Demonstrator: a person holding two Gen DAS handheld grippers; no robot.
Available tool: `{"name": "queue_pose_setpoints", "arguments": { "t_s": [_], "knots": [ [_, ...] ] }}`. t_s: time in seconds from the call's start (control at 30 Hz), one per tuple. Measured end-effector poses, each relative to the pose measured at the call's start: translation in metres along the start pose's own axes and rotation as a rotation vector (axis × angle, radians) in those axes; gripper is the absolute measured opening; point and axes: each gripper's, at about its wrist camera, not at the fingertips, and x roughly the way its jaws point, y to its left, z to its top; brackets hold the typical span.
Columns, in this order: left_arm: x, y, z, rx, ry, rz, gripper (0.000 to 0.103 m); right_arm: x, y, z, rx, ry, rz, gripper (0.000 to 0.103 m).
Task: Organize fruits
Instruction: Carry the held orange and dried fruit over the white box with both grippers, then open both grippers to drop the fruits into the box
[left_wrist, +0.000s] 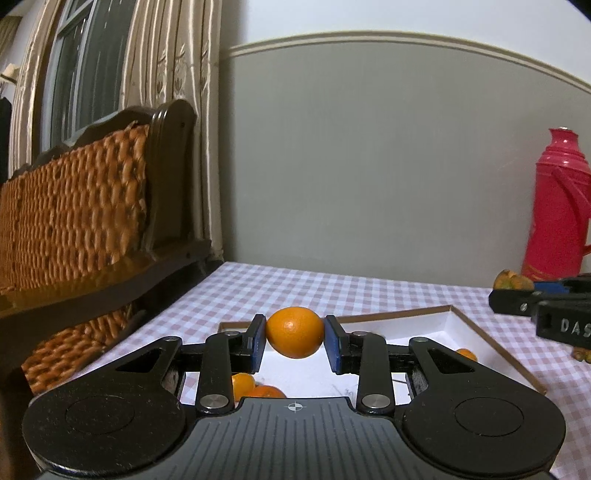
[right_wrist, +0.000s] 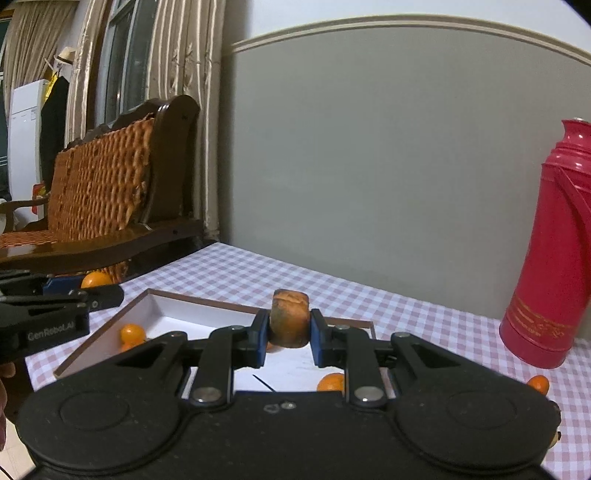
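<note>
Left wrist view: left gripper (left_wrist: 294, 339) jaws pinching orange (left_wrist: 294, 332), long axis crosswise; right gripper (right_wrist: 290, 332) jaws pinching browned fruit (right_wrist: 290, 322), identity unclear.

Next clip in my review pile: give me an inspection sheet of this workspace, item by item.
Surface: table under a pink-and-white checked cloth.
Job's things: shallow white box with small oranges inside; one orange loose on the cloth near the flask.
Clutter: red vacuum flask standing upright at the right.
Grippers: left gripper shut on a smooth orange; right gripper shut on a brownish, blemished fruit; both are held above the box.
Cables: nothing seen.
Surroundings: wicker-backed wooden chair, striped curtains, window, grey wall.
</note>
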Motion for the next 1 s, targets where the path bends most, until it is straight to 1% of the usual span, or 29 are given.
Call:
{"name": "queue_pose_setpoints", "arguments": {
  "t_s": [0.5, 0.67, 0.8, 1.0],
  "knots": [
    [0.039, 0.006, 0.002, -0.006, 0.032, 0.001, 0.034, 0.038, -0.008, 0.001, 0.005, 0.053, -0.013, 0.014],
    [0.057, 0.010, 0.004, 0.001, 0.054, -0.014, 0.034, 0.049, -0.013, 0.000, 0.005, 0.075, -0.015, 0.014],
    [0.065, 0.011, 0.004, 0.003, 0.066, -0.008, 0.034, 0.063, -0.015, 0.000, 0.003, 0.101, -0.012, 0.014],
    [0.078, 0.011, -0.001, 0.013, 0.086, 0.011, 0.034, 0.076, -0.021, -0.002, 0.008, 0.117, -0.010, 0.014]
  ]
}}
